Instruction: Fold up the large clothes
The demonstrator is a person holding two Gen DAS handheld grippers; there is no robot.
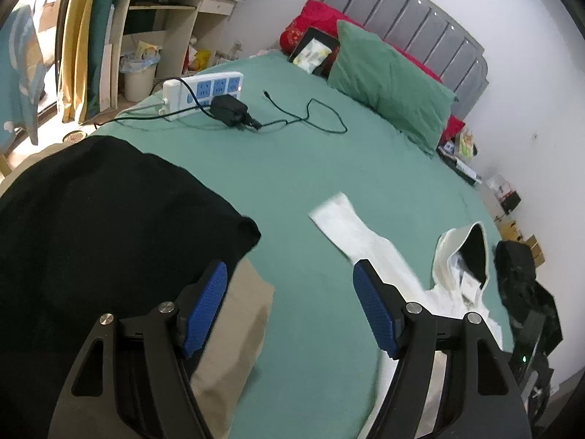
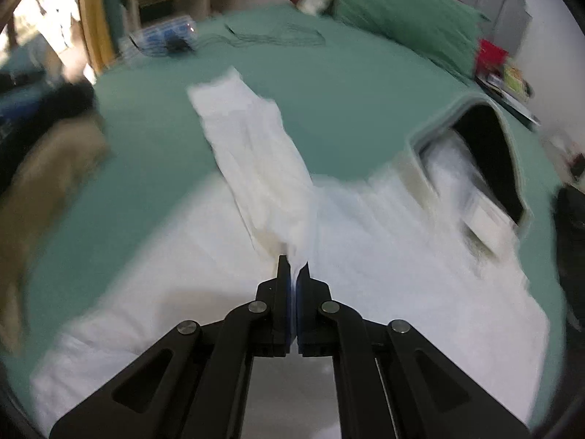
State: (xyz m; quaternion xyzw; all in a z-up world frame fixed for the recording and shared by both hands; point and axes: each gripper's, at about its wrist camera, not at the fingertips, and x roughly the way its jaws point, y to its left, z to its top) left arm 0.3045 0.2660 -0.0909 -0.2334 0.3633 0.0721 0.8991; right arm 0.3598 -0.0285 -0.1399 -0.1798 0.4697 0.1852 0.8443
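A white hooded sweatshirt [image 2: 384, 241] lies spread on the green bed sheet [image 2: 347, 102], its hood [image 2: 486, 153] open at the right and one sleeve [image 2: 252, 146] stretched toward the far left. My right gripper [image 2: 293, 269] is shut on a pinch of the white fabric where that sleeve meets the body. In the left wrist view the same sweatshirt [image 1: 453, 285] lies at the right, with its sleeve [image 1: 347, 226] pointing up-left. My left gripper [image 1: 289, 278] hangs open above the sheet, nothing between its blue pads [image 1: 204, 314]. The right wrist view is blurred.
A black garment [image 1: 102, 226] and a tan one [image 1: 234, 336] lie at the bed's left side. A power strip [image 1: 204, 91], a charger [image 1: 230, 109] and a cable [image 1: 314, 117] lie farther back. A green pillow [image 1: 387, 84] leans on the grey headboard [image 1: 402, 11]. Dark bags [image 1: 519, 278] sit off the right edge.
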